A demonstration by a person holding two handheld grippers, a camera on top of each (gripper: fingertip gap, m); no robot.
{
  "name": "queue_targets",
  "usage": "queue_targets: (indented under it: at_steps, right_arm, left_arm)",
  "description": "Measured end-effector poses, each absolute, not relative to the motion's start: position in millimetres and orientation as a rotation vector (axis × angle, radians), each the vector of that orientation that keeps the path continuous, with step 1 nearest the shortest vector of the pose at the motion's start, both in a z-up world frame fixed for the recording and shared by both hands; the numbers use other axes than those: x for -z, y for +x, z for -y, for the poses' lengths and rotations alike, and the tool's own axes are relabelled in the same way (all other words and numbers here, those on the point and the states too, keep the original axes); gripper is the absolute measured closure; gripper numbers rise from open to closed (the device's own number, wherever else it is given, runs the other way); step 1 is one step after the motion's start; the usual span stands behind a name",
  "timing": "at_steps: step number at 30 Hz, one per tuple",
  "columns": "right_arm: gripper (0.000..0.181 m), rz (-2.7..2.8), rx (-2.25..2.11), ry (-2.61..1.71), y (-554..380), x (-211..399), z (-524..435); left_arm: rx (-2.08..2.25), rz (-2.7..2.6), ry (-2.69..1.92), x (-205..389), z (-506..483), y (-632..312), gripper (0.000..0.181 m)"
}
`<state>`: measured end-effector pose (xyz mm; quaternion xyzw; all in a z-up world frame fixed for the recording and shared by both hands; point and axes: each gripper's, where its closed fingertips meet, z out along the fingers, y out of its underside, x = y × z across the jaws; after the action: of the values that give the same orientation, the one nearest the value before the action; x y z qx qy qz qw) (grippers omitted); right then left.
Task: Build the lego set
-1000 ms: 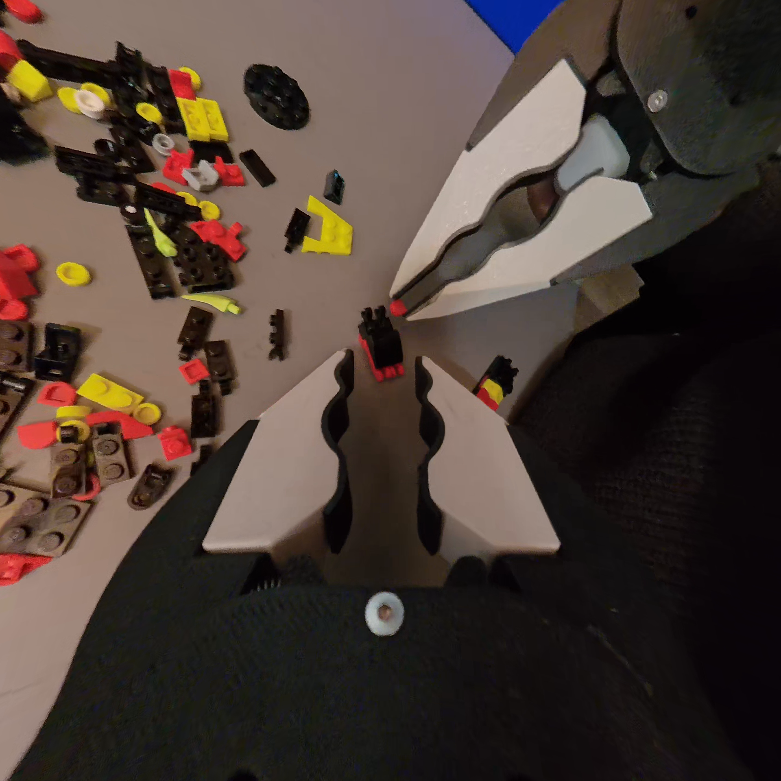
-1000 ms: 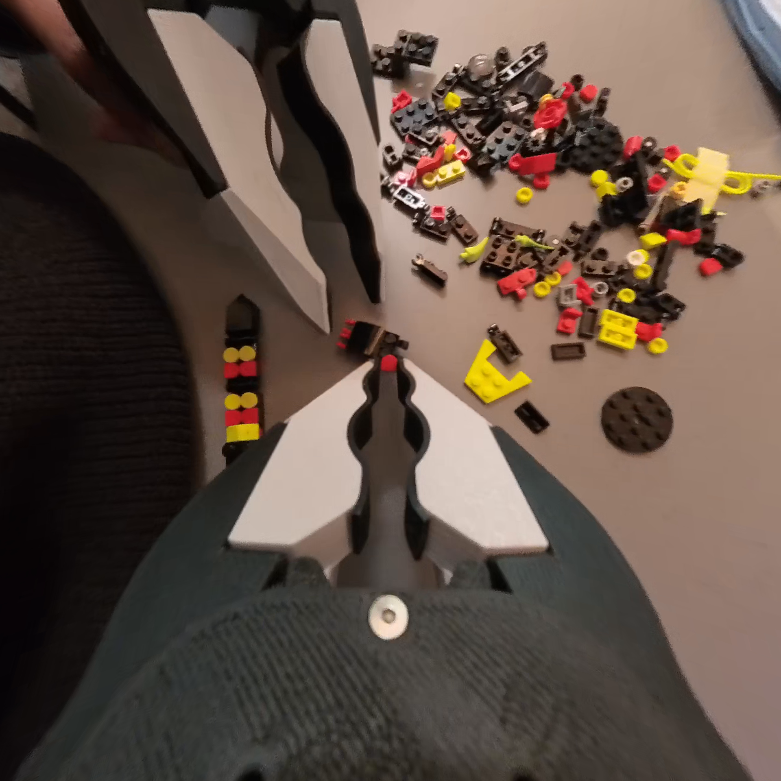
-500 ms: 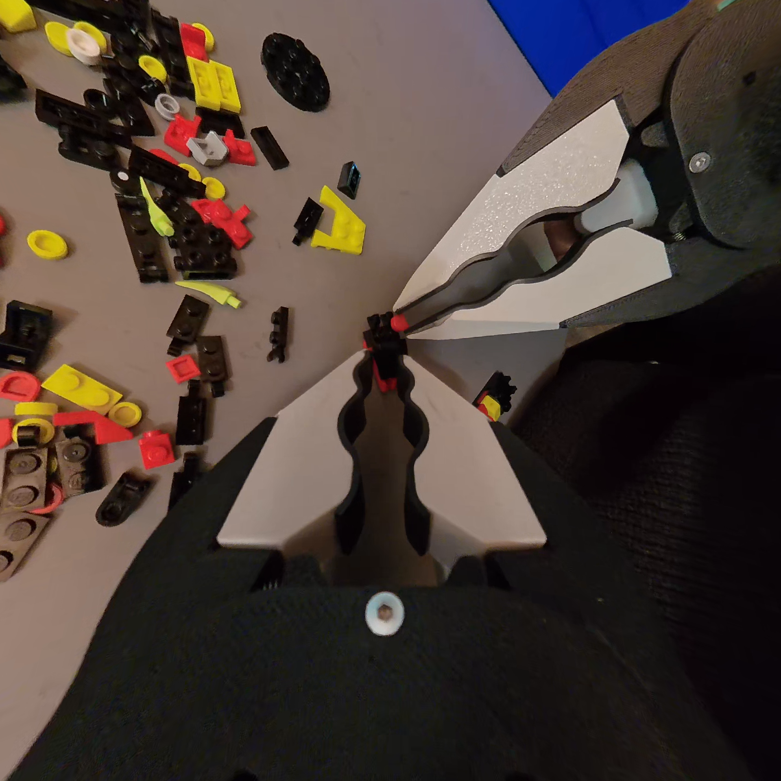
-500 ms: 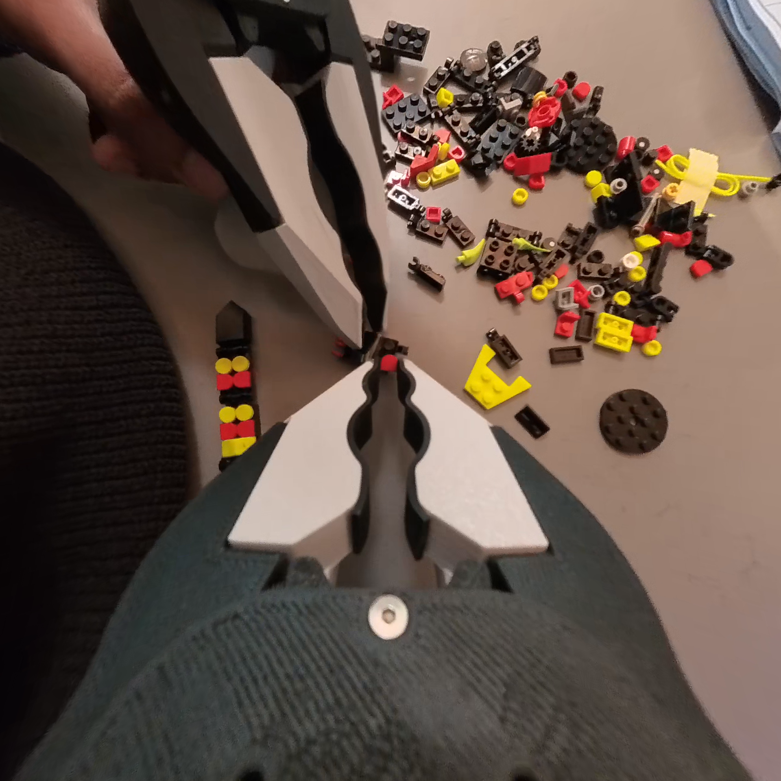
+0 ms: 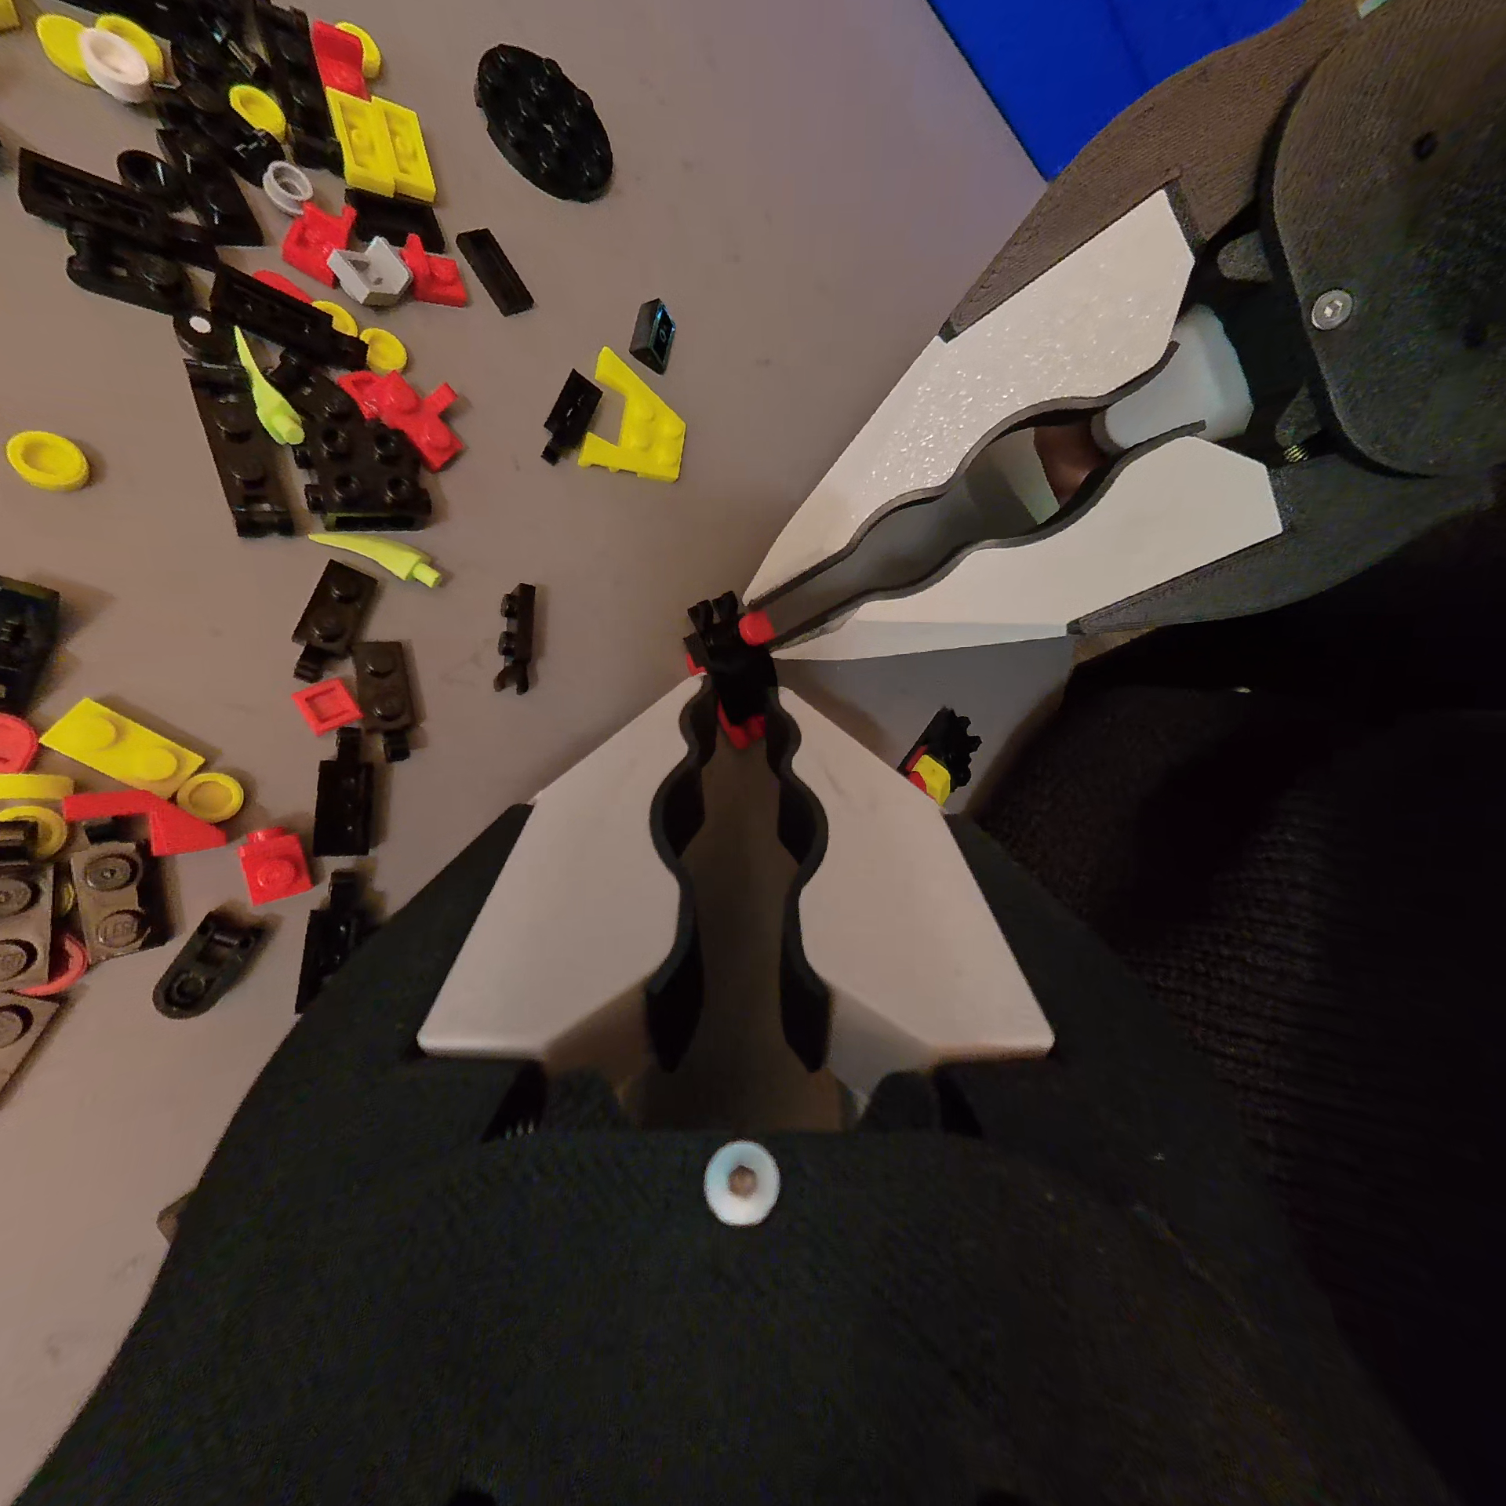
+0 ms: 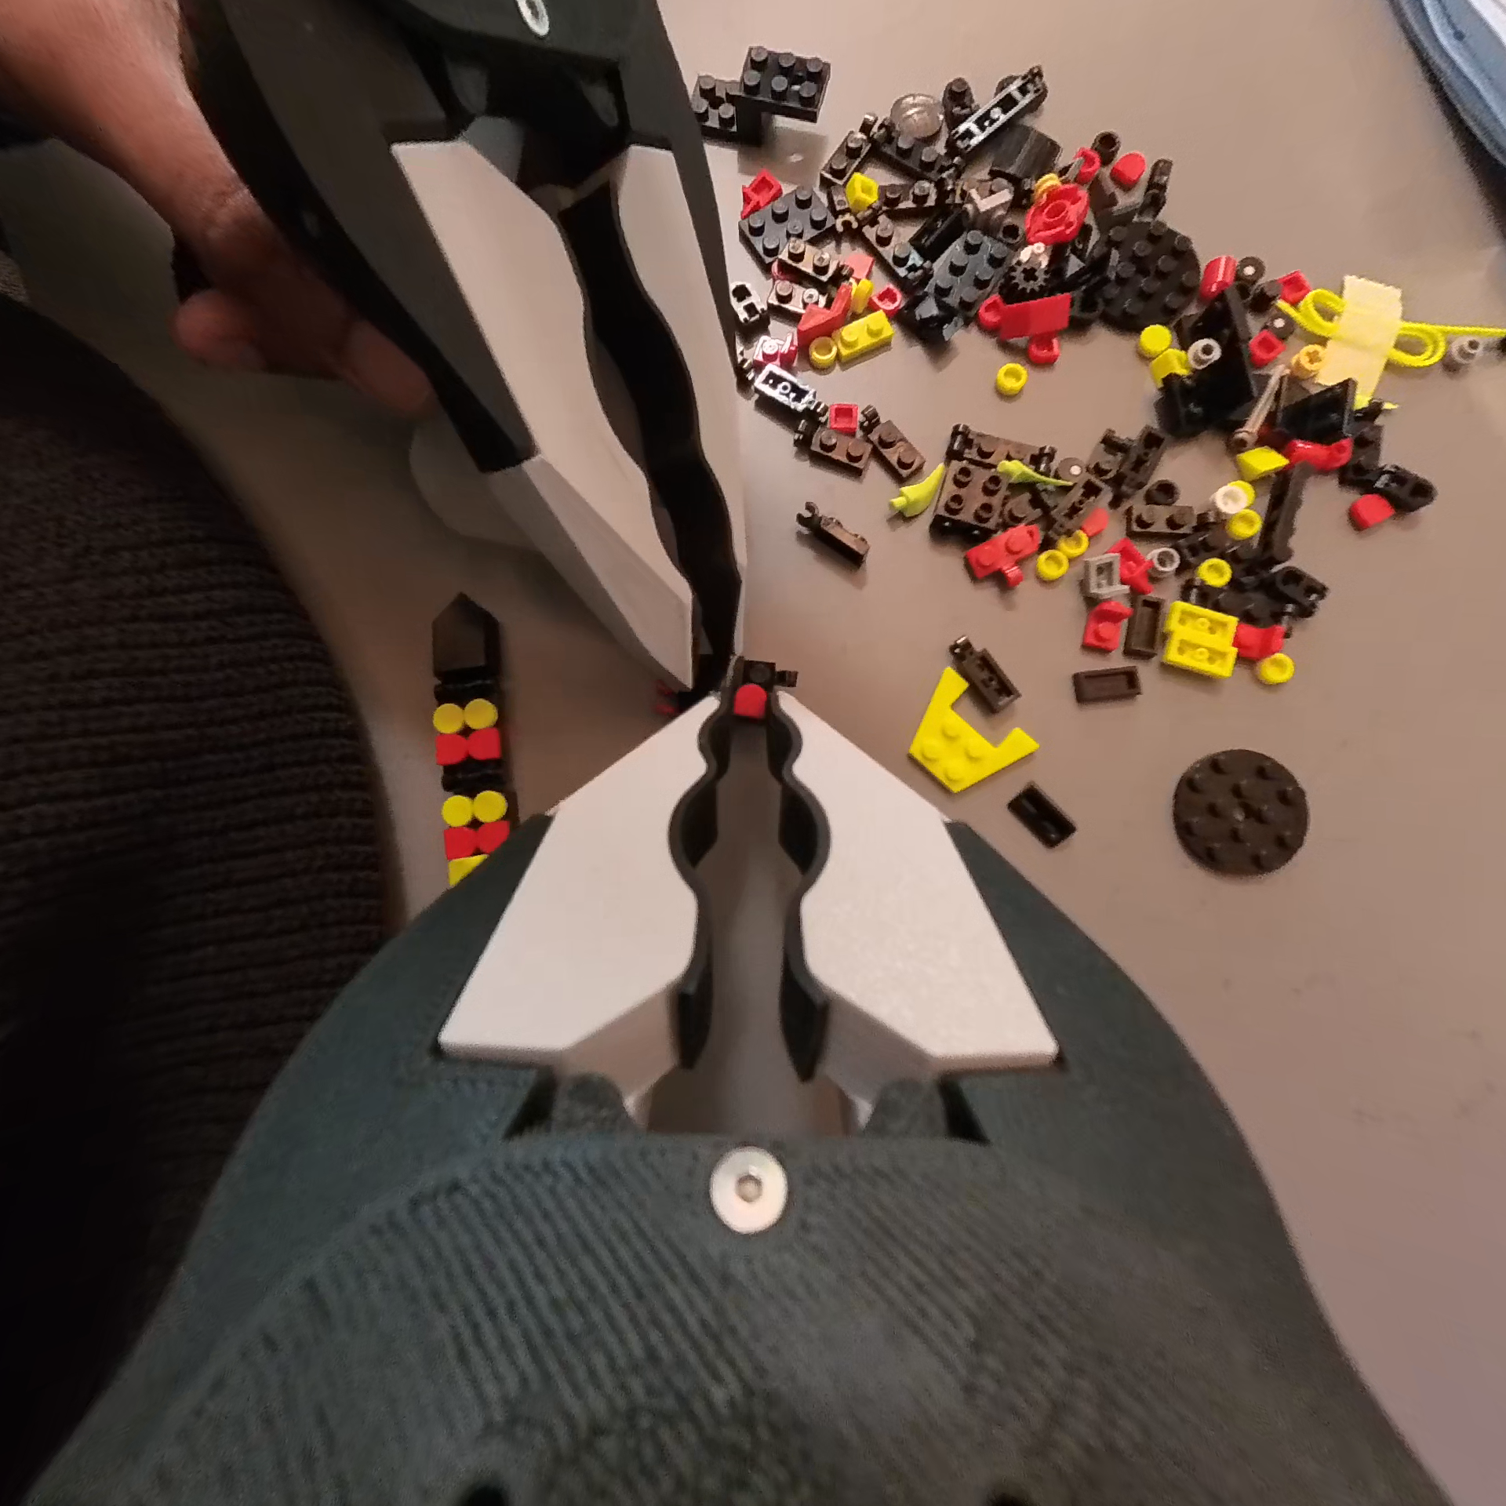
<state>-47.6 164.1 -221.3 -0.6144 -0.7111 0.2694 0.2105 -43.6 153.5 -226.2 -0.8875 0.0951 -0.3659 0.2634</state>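
My left gripper (image 5: pixel 736 707) is shut on a small black-and-red lego assembly (image 5: pixel 728 664), held just over the grey table (image 5: pixel 774 244). My right gripper (image 6: pixel 747 707) is shut on a tiny red piece (image 6: pixel 747 701) and presses it against the top of that assembly (image 6: pixel 762 675). In the left wrist view the right gripper (image 5: pixel 762 627) comes in from the upper right with the red piece (image 5: pixel 755 627) at its tips. In the right wrist view the left gripper (image 6: pixel 707 652) comes in from the upper left. A built strip of black, yellow and red pieces (image 6: pixel 471 750) lies near the table edge.
A pile of loose black, red and yellow pieces (image 6: pixel 1100 391) covers the far table. A yellow wedge plate (image 5: pixel 636 428) and a black round plate (image 5: pixel 542 122) lie nearer. A person's hand (image 6: pixel 269 285) holds the left gripper. Dark fabric (image 5: pixel 1263 937) lies beyond the table edge.
My left gripper closed on the black-and-red assembly that lay between its open fingers. My right gripper moved in and brought the red piece onto the assembly.
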Motion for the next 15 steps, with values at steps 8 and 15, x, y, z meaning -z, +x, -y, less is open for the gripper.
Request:
queue_targets:
  at_steps: [8, 15]
  right_arm:
    - [0.174, 1.983, -0.746, -1.702, -47.8, 222.3, -164.5]
    - [0.173, 1.985, -0.732, -1.692, -47.9, 222.1, -165.7]
  left_arm:
    - [0.999, -0.258, -2.392, 225.1, -153.7, -43.2, 0.170]
    - [0.998, -0.263, -2.392, 225.0, -153.3, -42.9, 0.170]
